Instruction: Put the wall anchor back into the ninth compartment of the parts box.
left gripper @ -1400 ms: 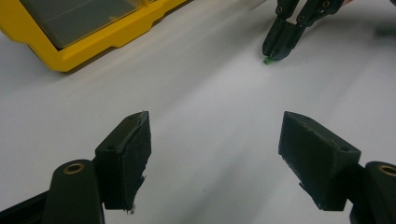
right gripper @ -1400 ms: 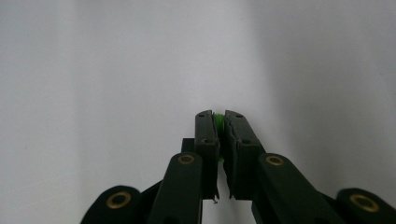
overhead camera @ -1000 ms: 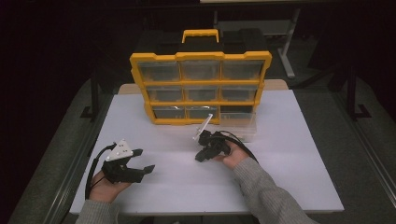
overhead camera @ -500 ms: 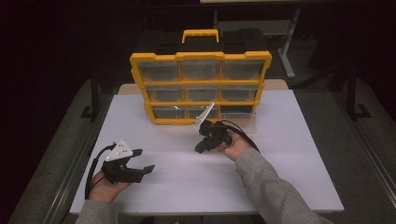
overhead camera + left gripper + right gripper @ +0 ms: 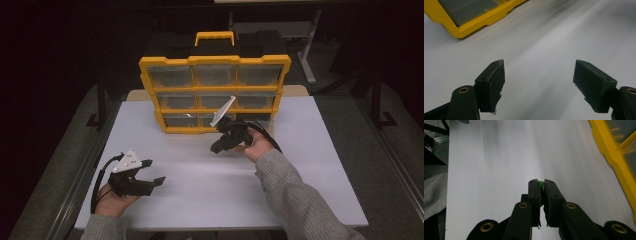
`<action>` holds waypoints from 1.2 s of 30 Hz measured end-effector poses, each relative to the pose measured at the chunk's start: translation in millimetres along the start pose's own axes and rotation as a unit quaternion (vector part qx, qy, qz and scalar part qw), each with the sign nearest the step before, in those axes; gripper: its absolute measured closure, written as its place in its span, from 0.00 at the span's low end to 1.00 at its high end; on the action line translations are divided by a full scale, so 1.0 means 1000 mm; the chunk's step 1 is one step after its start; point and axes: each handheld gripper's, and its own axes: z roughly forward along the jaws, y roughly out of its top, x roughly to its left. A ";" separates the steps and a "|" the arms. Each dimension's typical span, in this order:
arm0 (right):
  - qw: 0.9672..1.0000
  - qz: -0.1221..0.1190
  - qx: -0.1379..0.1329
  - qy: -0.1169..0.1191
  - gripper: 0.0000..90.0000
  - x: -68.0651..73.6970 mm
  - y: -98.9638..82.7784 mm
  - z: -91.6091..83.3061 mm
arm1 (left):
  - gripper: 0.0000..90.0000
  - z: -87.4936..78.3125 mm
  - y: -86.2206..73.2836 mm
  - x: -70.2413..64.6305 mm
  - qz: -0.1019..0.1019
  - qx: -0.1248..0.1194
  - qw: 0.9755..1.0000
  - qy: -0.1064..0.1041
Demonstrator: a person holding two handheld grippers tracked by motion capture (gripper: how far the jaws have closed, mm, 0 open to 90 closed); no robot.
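Note:
A yellow organizer box (image 5: 215,92) with clear drawers and a yellow handle stands at the back of the white table (image 5: 300,165). My right gripper (image 5: 216,148) hovers just in front of its bottom row, held above the table. In the right gripper view the jaws of that gripper (image 5: 541,183) are shut on a small green piece (image 5: 540,185) that peeks out between the pads. The left gripper (image 5: 154,172) rests low at the table's front left with its jaws wide open. Nothing lies between the pads (image 5: 496,82) in the left gripper view, where the box's corner (image 5: 461,30) shows at top left.
The table's metal frame rail (image 5: 85,170) runs along the left side. A second table leg and stand (image 5: 305,55) sit in the dark behind the box. A grey sleeve (image 5: 300,200) crosses the table's front right.
The right gripper has risen and moved away from me toward the box's bottom drawers, still closed on the green piece. The left gripper has stayed put.

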 end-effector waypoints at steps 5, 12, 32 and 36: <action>1.000 -0.002 -0.008 -0.003 0.92 -0.002 0.004 -0.011 | 0.28 0.000 0.000 0.000 0.002 0.000 1.000 0.000; 1.000 -0.003 -0.014 -0.015 0.92 -0.005 0.010 -0.029 | 0.28 0.000 0.000 0.000 0.000 -0.001 1.000 0.000; 0.998 0.013 -0.032 -0.052 0.92 -0.021 0.017 -0.069 | 0.28 -0.001 0.000 0.000 -0.001 -0.005 1.000 0.001; 0.998 0.017 -0.032 -0.059 0.92 -0.024 0.015 -0.075 | 0.28 -0.001 0.000 0.001 -0.001 -0.006 1.000 0.001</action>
